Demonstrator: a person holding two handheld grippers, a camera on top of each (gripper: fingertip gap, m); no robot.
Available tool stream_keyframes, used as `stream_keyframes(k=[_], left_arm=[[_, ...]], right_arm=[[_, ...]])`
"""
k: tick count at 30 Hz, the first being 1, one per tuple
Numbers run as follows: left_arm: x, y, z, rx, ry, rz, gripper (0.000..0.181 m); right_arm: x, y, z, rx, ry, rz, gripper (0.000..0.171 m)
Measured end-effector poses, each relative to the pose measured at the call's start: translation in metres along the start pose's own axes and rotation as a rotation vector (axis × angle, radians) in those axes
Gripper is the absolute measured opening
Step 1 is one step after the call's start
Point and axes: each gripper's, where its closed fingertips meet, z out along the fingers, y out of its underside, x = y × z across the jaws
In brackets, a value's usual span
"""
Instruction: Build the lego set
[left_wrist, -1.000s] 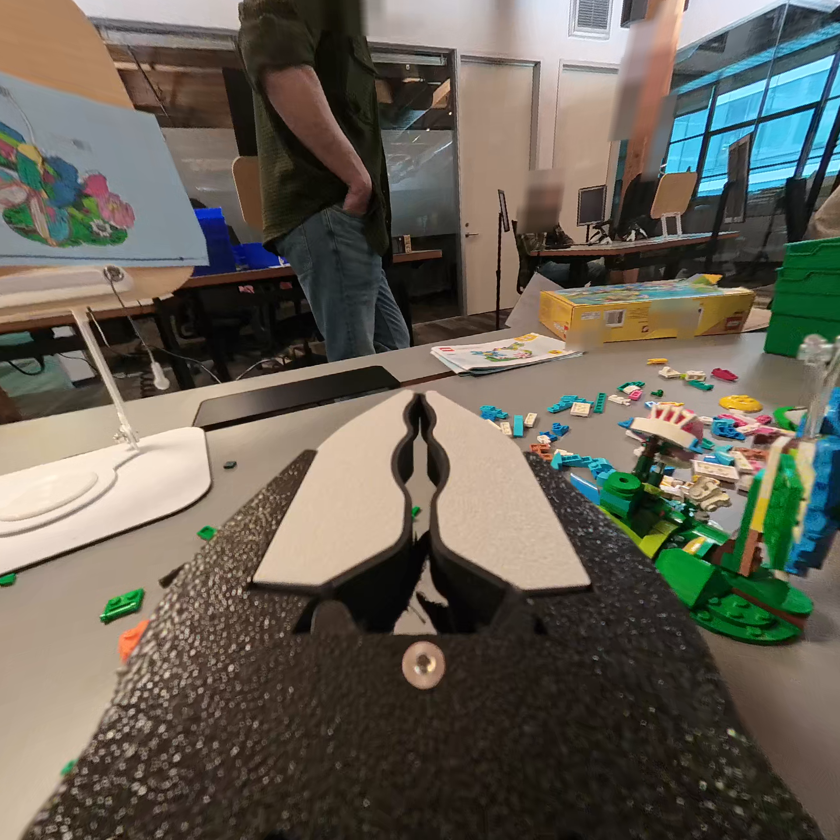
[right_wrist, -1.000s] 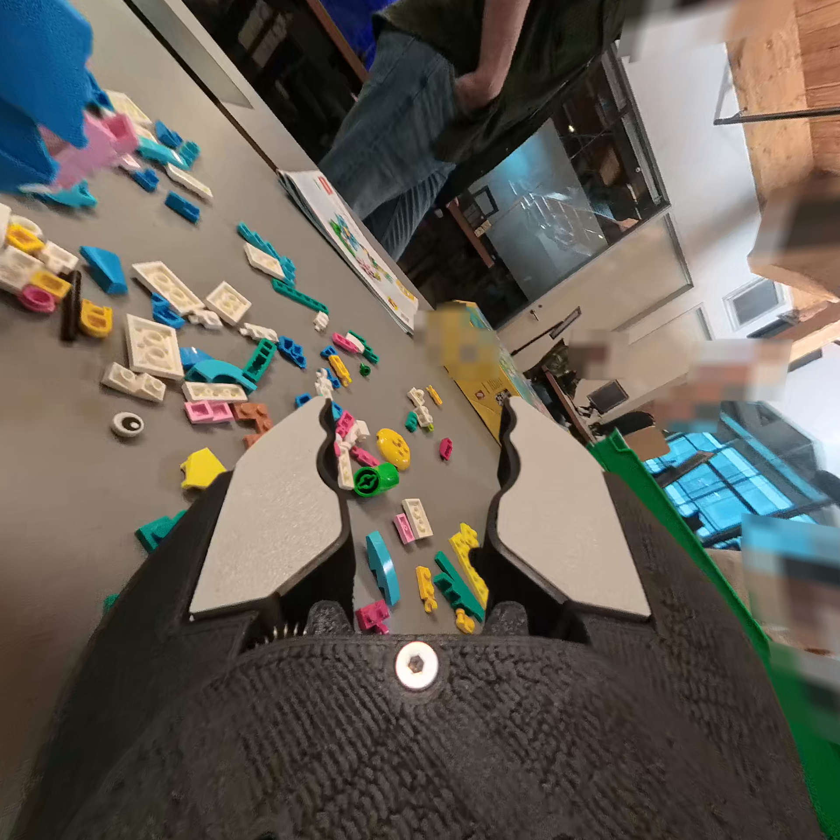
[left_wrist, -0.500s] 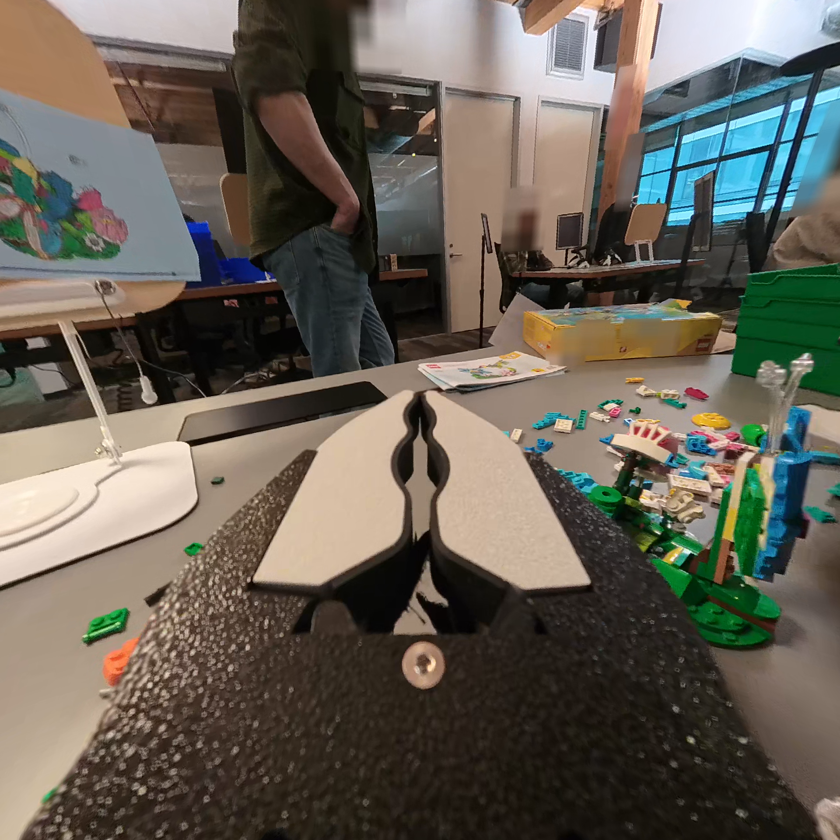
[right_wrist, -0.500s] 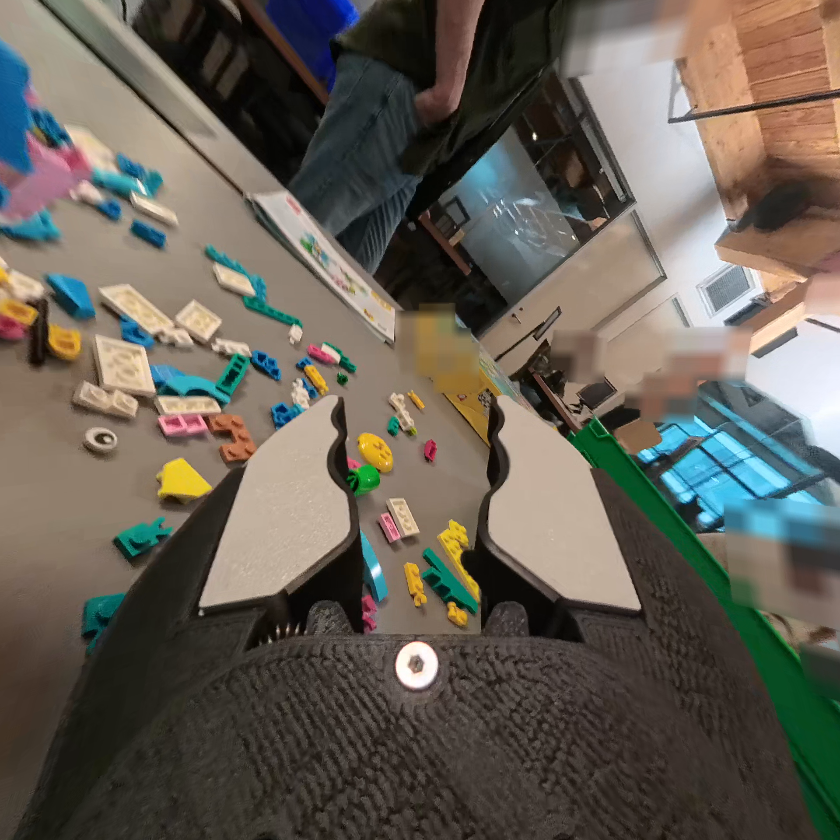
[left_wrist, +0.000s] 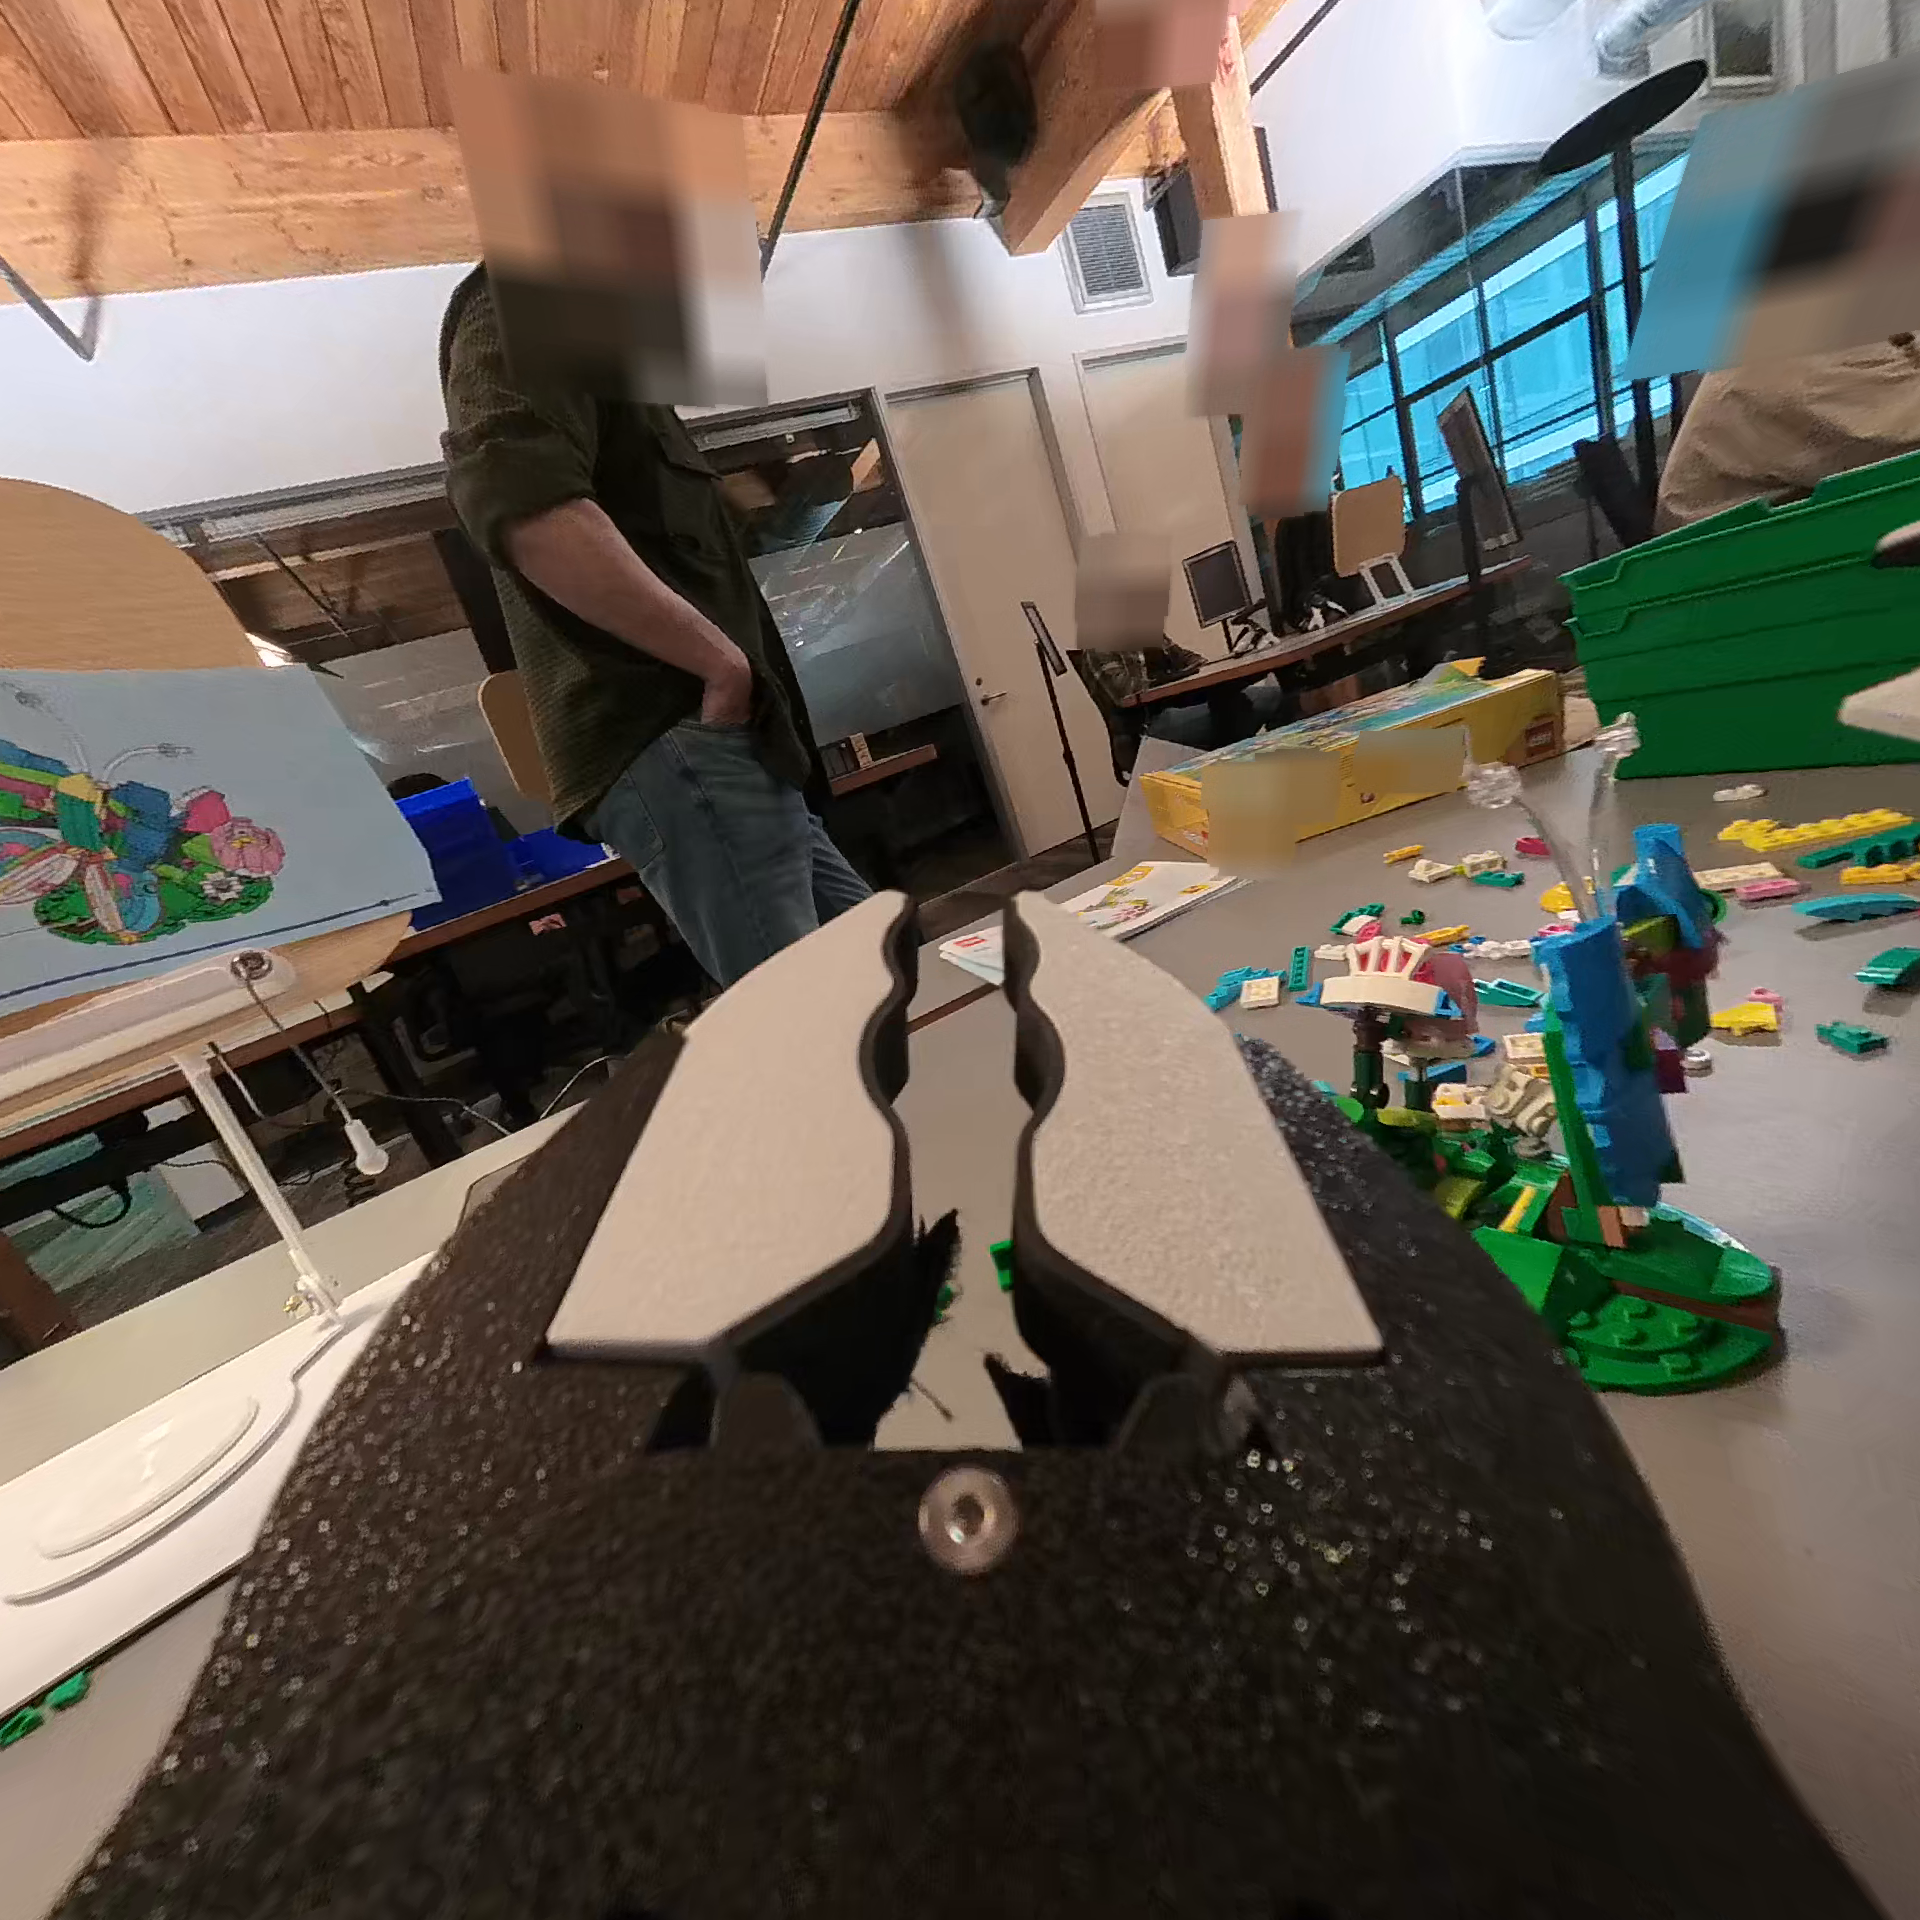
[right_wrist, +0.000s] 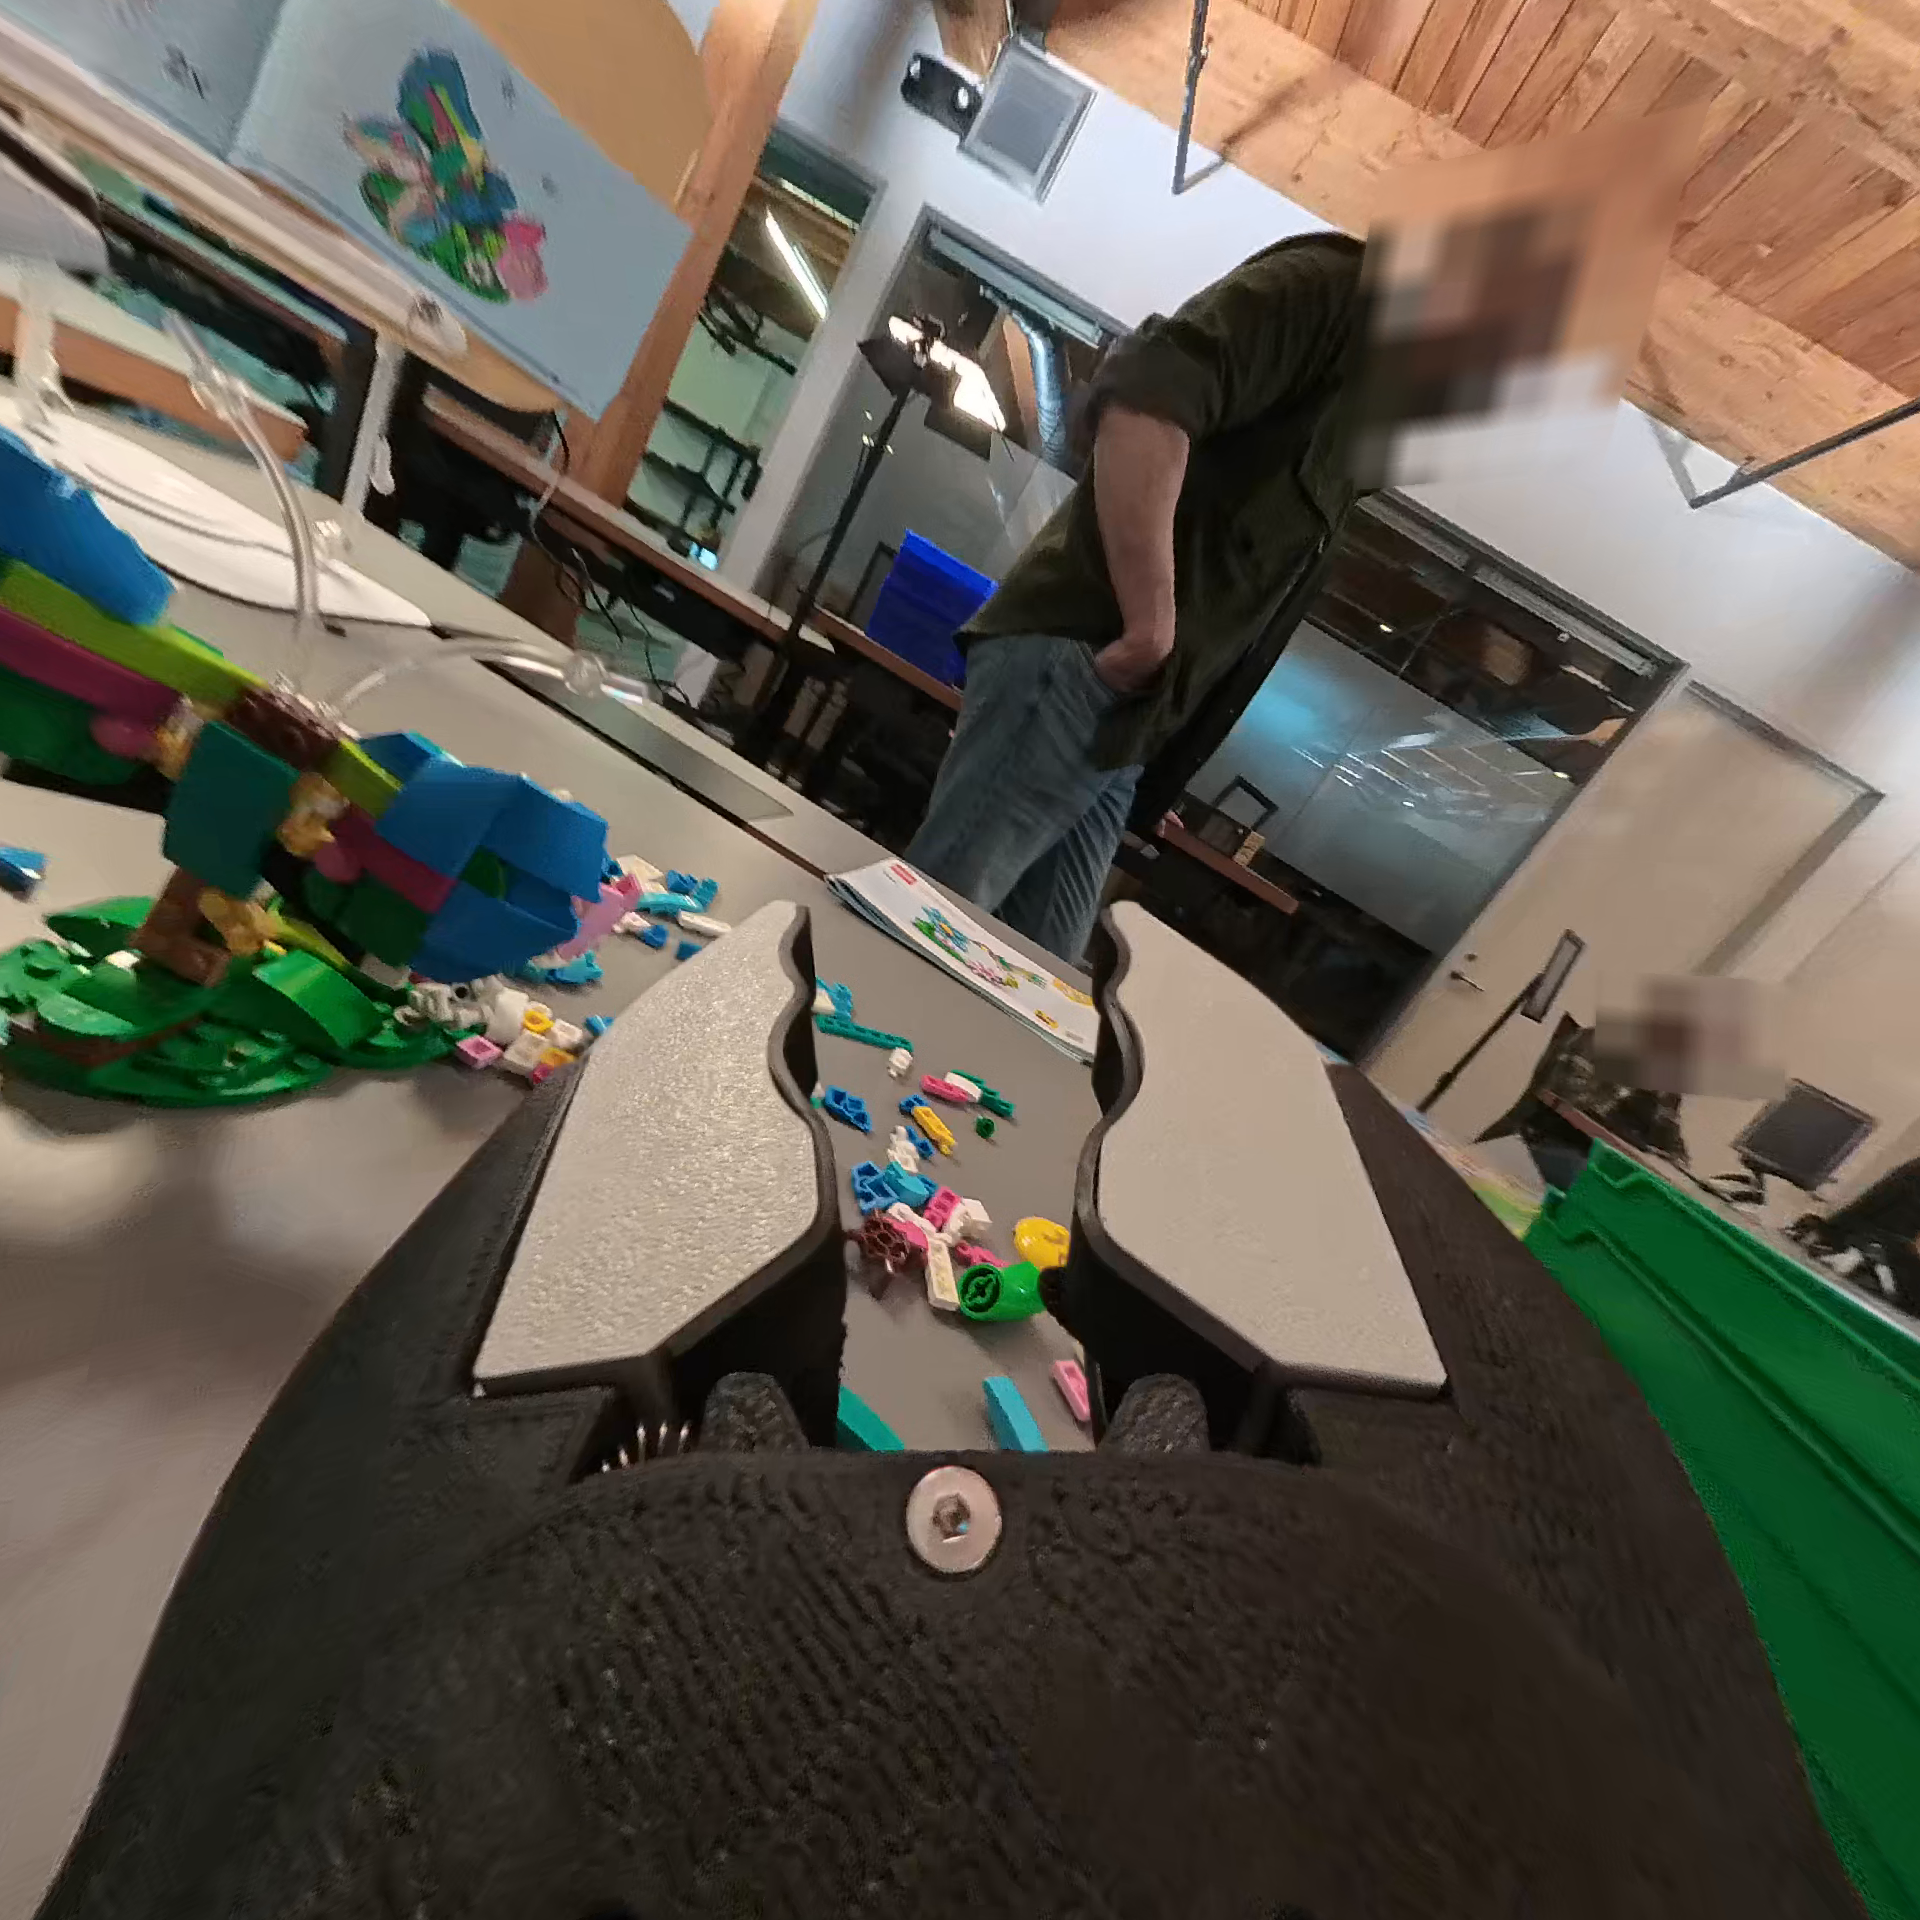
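Note:
The half-built lego model (left_wrist: 1600, 1091), with blue and green parts on a round green base (left_wrist: 1662, 1340), stands on the grey table to the right of my left gripper (left_wrist: 961, 914). The left gripper's jaws are parted by a narrow gap with nothing between them. In the right wrist view the model (right_wrist: 312, 831) is at the left. My right gripper (right_wrist: 945, 925) is open and empty, low over loose pieces (right_wrist: 914, 1174). A green round piece (right_wrist: 997, 1291) and a yellow disc (right_wrist: 1039, 1240) lie between its fingers' line of sight.
An instruction booklet (left_wrist: 1143, 899) and a yellow box (left_wrist: 1351, 769) lie at the table's far side. Green bins (left_wrist: 1745, 644) stand at the right. A white stand (left_wrist: 156, 1455) holding a picture (left_wrist: 156, 821) is at the left. A person (right_wrist: 1143, 623) stands beyond the table. My right fingertips sit around 25 cm from my left ones.
My left gripper tilted upward and its jaws parted a little. My right gripper rolled toward level and swung left, bringing the model into its view; its jaws stayed open.

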Motion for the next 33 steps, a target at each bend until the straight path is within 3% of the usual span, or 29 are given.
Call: stream_keyframes(k=[4, 15, 23, 26, 30, 33], left_arm=[[0.000, -0.004, 0.000, 0.011, 0.008, 0.007, 0.022], [0.020, -0.011, 0.002, 0.032, 0.071, 0.015, 0.024], [0.020, -0.005, -0.001, 0.000, 0.030, 0.200, 0.024], [0.036, -0.007, 0.000, 0.000, 0.075, 0.281, 0.024], [0.043, -0.006, -0.001, 0.003, 0.109, 0.316, 0.024], [0.040, -0.008, -0.003, 0.011, 0.117, 0.287, 0.024]], right_arm=[[-0.008, -0.011, -0.003, 0.076, -0.098, 0.104, 0.051], [-0.013, -0.014, -0.007, 0.081, -0.151, 0.137, 0.039], [-0.029, -0.025, -0.010, 0.132, -0.327, 0.209, 0.033], [-0.053, -0.043, -0.032, 0.213, -0.565, 0.082, 0.000], [-0.101, 0.003, -0.080, -0.287, -1.207, 0.187, 0.015], [-0.106, 0.012, -0.099, -0.391, -1.295, 0.211, 0.023]])
